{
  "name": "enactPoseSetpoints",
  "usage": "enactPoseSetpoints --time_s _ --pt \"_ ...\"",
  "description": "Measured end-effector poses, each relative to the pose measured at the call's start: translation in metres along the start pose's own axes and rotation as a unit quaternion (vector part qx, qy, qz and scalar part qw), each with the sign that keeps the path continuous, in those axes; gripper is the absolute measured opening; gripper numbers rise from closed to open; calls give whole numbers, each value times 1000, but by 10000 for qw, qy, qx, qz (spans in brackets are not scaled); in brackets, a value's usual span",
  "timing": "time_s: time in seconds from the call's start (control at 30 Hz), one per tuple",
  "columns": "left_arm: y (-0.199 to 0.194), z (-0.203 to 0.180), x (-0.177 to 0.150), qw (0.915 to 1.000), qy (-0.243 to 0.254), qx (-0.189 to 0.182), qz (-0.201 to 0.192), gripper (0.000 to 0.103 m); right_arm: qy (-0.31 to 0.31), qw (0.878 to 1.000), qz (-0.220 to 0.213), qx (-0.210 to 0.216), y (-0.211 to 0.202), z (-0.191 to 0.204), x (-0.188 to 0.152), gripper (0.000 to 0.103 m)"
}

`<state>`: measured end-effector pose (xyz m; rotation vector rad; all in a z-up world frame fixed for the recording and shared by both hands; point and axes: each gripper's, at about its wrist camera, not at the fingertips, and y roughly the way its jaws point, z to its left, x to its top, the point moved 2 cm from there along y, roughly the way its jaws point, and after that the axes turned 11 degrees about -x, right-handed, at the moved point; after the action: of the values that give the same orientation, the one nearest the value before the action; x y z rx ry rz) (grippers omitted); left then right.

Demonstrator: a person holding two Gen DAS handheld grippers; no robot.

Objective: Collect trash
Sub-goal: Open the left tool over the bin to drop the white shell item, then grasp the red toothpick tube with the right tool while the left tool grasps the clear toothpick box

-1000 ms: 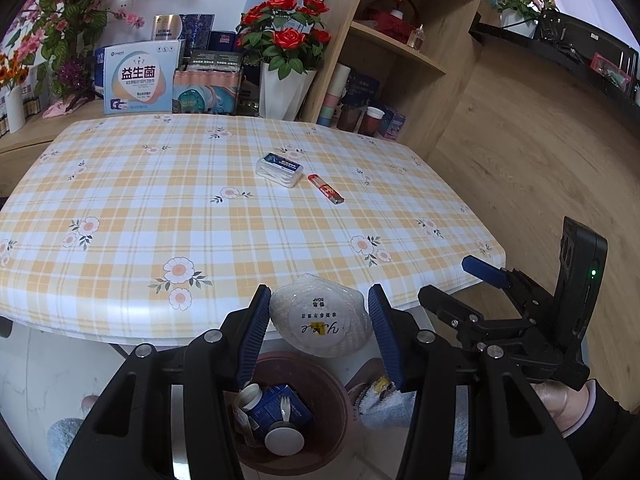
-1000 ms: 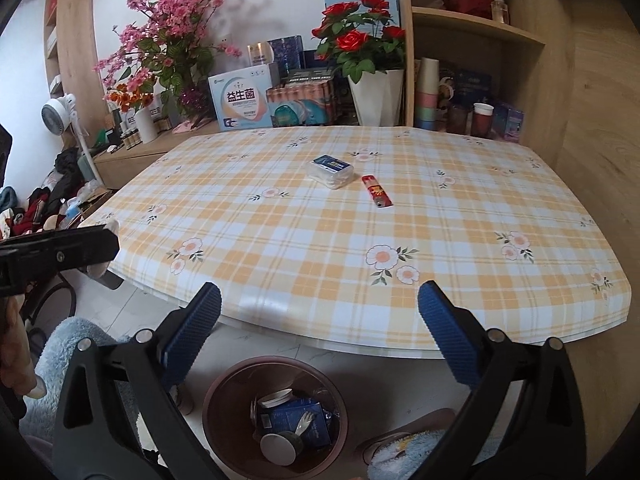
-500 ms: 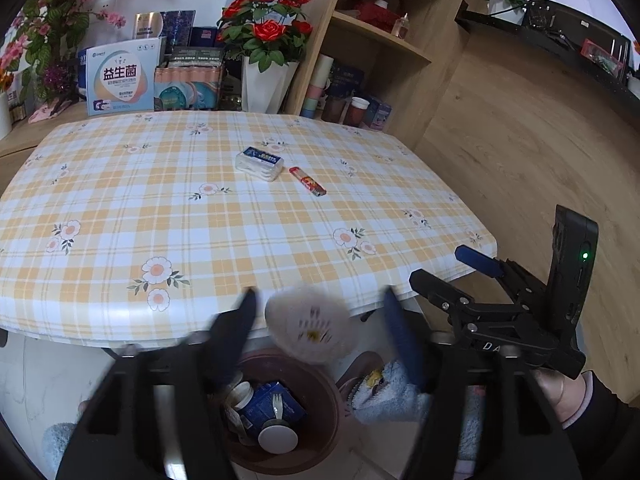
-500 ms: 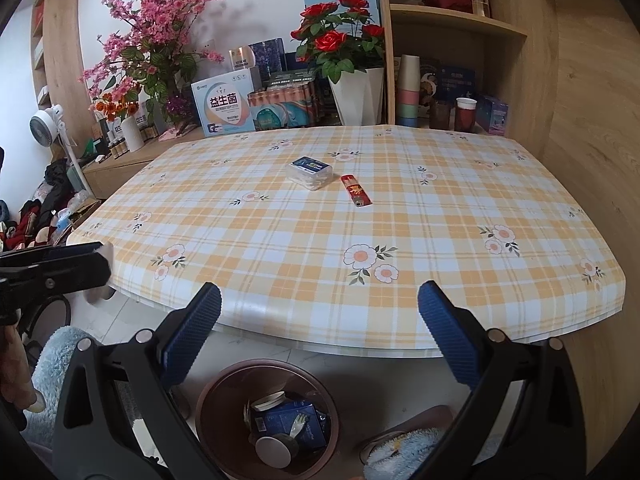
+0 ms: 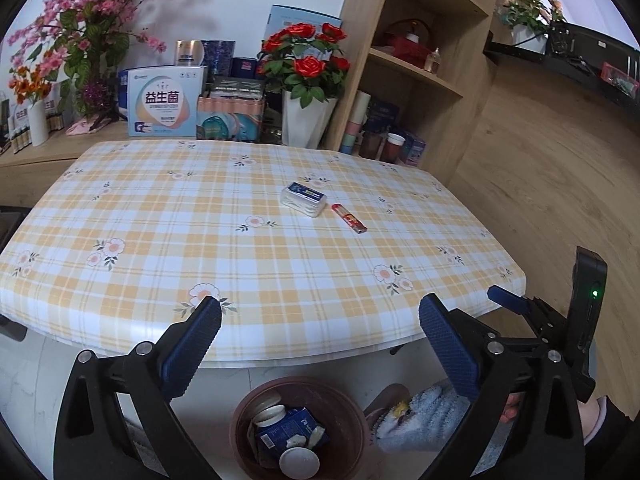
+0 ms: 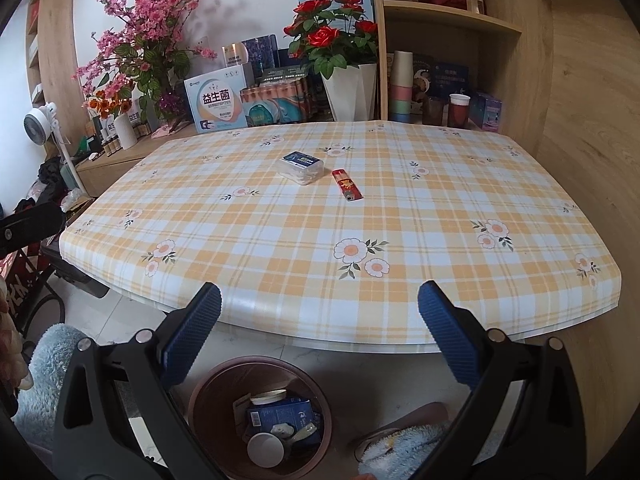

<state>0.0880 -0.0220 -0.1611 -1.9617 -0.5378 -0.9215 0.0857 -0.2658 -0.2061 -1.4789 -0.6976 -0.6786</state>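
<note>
A lived-in home dining room. A table [image 6: 400, 216] in a flowered plaid cloth fills the middle; at 12 o'clock stand roses [image 6: 332, 40] in a white vase and boxed goods [image 6: 218, 104], at 1 o'clock wooden shelves [image 6: 452, 16] with cups, at 6 o'clock a floor bin [image 6: 208, 400].

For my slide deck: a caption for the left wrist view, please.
Open left gripper above the brown trash bin, with a small box and red lighter on the checked table.
</note>
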Motion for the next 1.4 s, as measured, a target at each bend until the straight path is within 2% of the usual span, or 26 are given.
enactPoseSetpoints --time_s 0.33,0.43,0.6,0.73,1.1,1.27,1.4 --pt "1 16 0 9995 -70 295 -36 97 -129 9998 66 -103 7 1 -3 97" --pt "4 21 2 9992 -34 403 -16 97 -229 9997 -47 -91 9 0 3 97" --pt "11 30 8 9986 12 535 8 97 -220 9997 64 -62 23 -4 15 97" --pt "20 37 14 9981 9 615 49 97 -316 9991 285 -15 42 -4 28 97" --pt "63 58 36 9968 115 757 239 97 -527 9971 501 217 103 0 71 97" --pt "90 69 43 9960 208 778 384 97 -811 9959 397 -2 139 1 86 97" --pt "115 73 54 9953 378 740 496 97 -906 9944 510 -173 178 -6 98 97"
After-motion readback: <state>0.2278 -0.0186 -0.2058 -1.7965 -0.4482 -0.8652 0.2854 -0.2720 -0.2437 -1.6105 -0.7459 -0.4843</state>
